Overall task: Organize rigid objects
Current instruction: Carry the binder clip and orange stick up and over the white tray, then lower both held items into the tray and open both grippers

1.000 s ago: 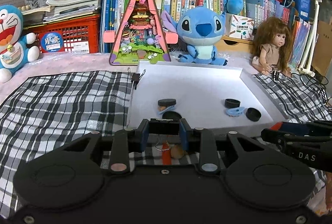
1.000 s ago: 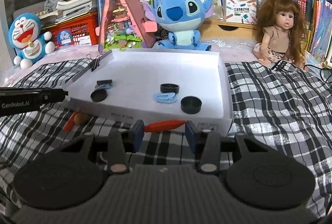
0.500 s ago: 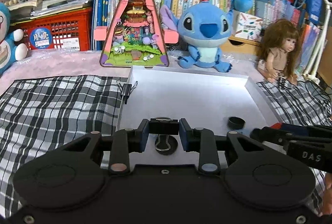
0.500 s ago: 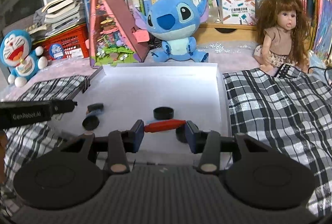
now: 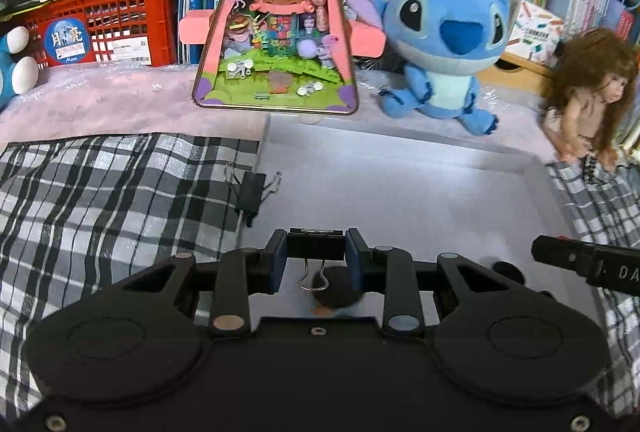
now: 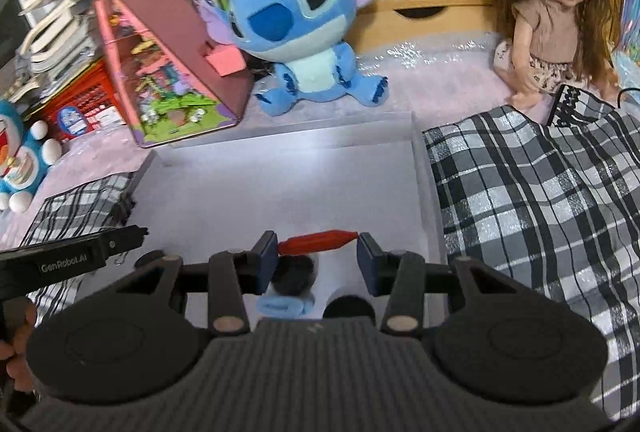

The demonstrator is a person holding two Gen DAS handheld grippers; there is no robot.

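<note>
Change since a second ago: both grippers have carried their loads forward from the checked cloth at the near edge to over the white tray; the toys at the back loom larger, and the caps once ahead now sit under the fingers.
Left view, grip: the left gripper (image 5: 316,246) pinches a black binder clip (image 5: 316,243) between its blue pads, wire loop hanging below.
Left view, tray: the white tray (image 5: 400,184) lies under the clip; a dark cap (image 5: 336,290) shows partly behind the wire loop, an orange fleck at its lower edge too small to name.
Left view, tray rim: a second binder clip (image 5: 251,192) sits clamped on the tray's left wall.
Left view, cut off: the right gripper's tip enters from the right, only its black end showing; another dark cap beside it is mostly hidden.
Right view, grip: the right gripper (image 6: 318,252) holds a red pen-like stick (image 6: 317,242) crosswise, fingers closed on its two ends, above the tray (image 6: 280,176).
Right view, below: a black cap (image 6: 294,274), a blue clip-like piece (image 6: 284,306) and another black cap (image 6: 347,307) are half covered by the gripper body.
Right view, left edge: the left gripper's arm and a bit of the person's hand (image 6: 18,332), cropped.
Background: blue plush (image 6: 304,28), doll (image 6: 556,12), pink triangular playhouse (image 5: 280,28), blurred.
</note>
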